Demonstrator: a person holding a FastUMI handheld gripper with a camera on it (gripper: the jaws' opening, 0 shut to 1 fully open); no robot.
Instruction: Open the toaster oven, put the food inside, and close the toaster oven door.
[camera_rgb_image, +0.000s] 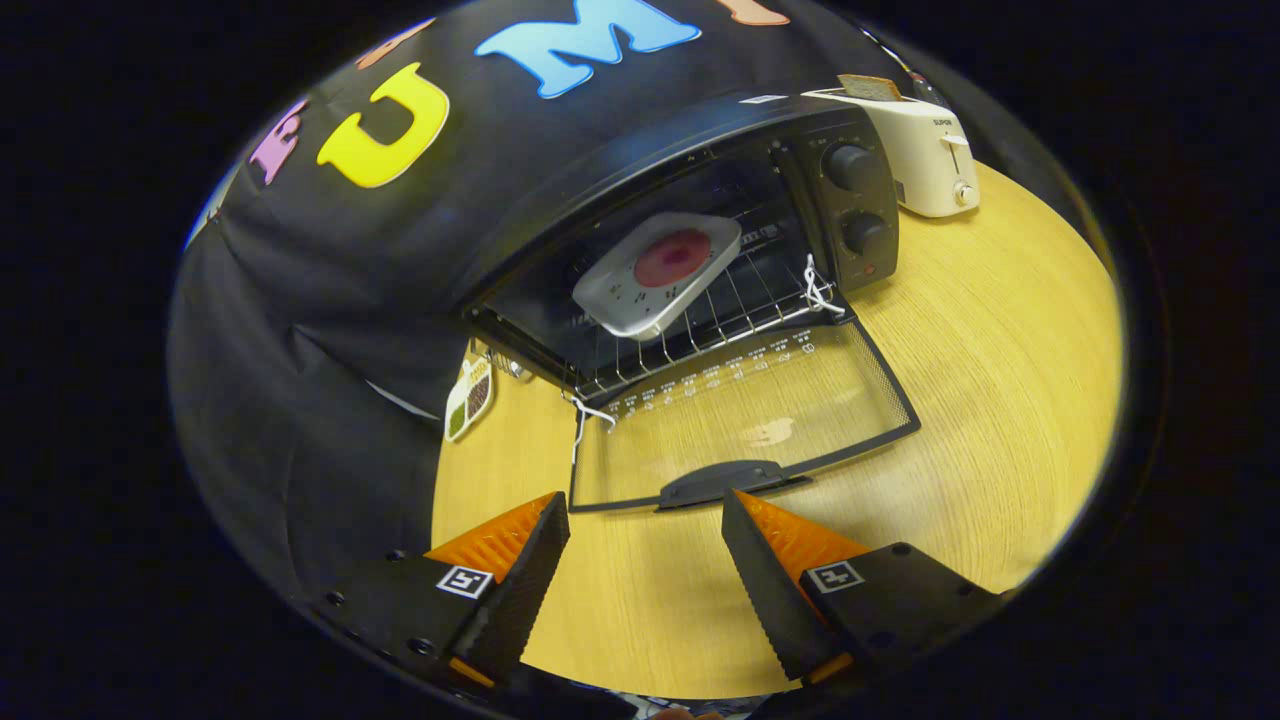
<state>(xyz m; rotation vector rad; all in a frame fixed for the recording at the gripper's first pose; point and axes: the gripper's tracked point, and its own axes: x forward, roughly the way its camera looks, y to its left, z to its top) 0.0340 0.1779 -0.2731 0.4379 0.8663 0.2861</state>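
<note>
The wooden counter (1000, 400) spreads wide and bare ahead of the fingers, its grain running in curved lines. On it, against the black cloth wall (300, 300), sits the black toaster oven (700, 170), tilted in this view. Its glass door (745, 420) is swung fully down and lies flat over the counter, with the dark handle (728, 482) on its near edge just ahead of the fingertips. A row of small white markings is printed along the door's hinge side, too small to read. Inside, on the wire rack (690, 330), rests a light grey tray (655, 272) with a round red piece of food (672, 257) in its middle. 2 round black knobs (850, 165) stand one above the other on the oven's right panel, with a small red light under them. White string (818, 285) is tied at both ends of the hinge.

Beyond the oven on its right stands a cream toaster (925, 150) with a slice of bread (868, 87) poking out of its top; a short dark word on its side is too blurred to read. A small card with green and brown patches (468, 398) lies by the oven's left corner.

The gripper (645, 530) hovers above the counter, its 2 fingers spread wide apart and holding nothing, the door handle just beyond the gap.
</note>
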